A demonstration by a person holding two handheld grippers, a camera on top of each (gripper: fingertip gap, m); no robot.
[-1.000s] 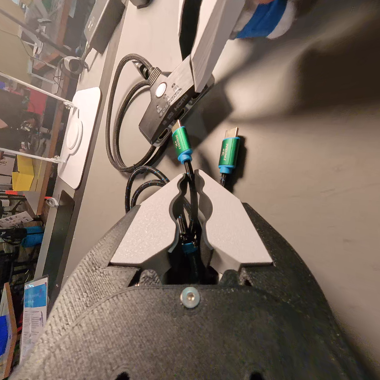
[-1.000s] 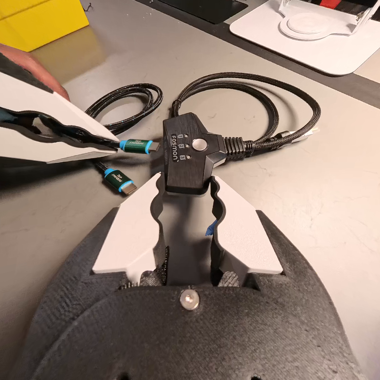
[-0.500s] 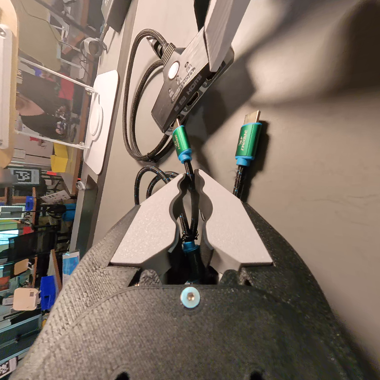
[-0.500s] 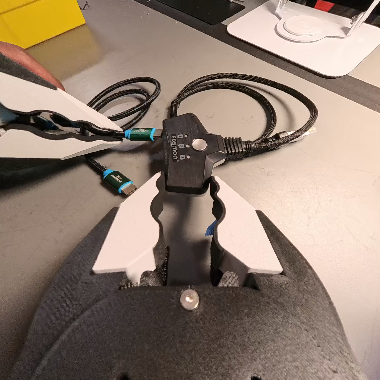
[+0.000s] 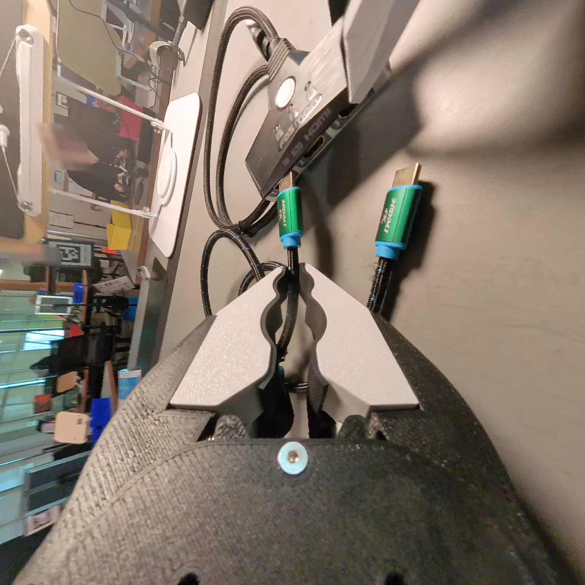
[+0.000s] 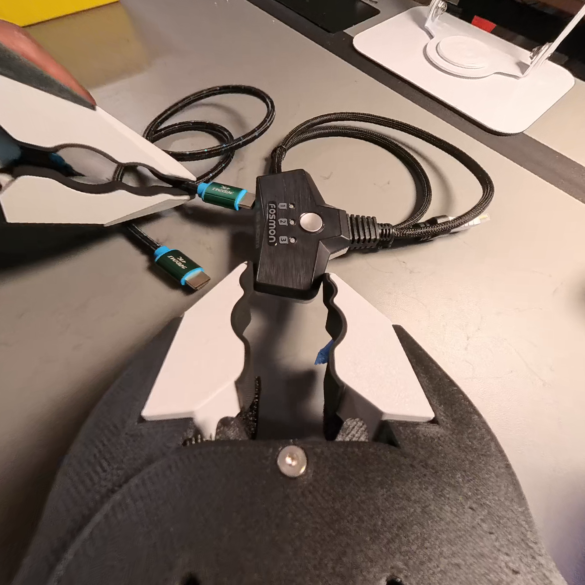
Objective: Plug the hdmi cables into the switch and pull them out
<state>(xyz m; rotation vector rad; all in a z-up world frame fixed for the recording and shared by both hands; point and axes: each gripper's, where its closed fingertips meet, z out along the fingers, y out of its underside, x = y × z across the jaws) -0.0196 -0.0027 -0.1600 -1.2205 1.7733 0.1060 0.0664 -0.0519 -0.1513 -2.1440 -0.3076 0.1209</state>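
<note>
The black HDMI switch (image 6: 291,234) lies on the grey table. My right gripper (image 6: 286,272) is shut on its near end, one finger on each side. My left gripper (image 5: 292,267) is shut on a black braided cable just behind its green plug (image 5: 289,215). The plug's metal tip touches the mouth of the farthest port on the switch (image 5: 294,126), with most of the metal still showing. In the right wrist view the left gripper (image 6: 186,190) comes in from the left with that plug (image 6: 224,196). A second green plug (image 6: 182,264) lies loose on the table, also seen in the left wrist view (image 5: 399,218).
The switch's own thick black cable (image 6: 443,158) loops behind it on the right. A white stand base (image 6: 474,63) sits at the back right. A yellow box (image 6: 47,9) is at the back left. A person's hand (image 6: 38,63) holds the left gripper. Left tips to right tips: about 10 centimetres.
My left gripper has carried the green plug towards the switch, and its tip now reaches the port. My right gripper and the switch have stayed in place.
</note>
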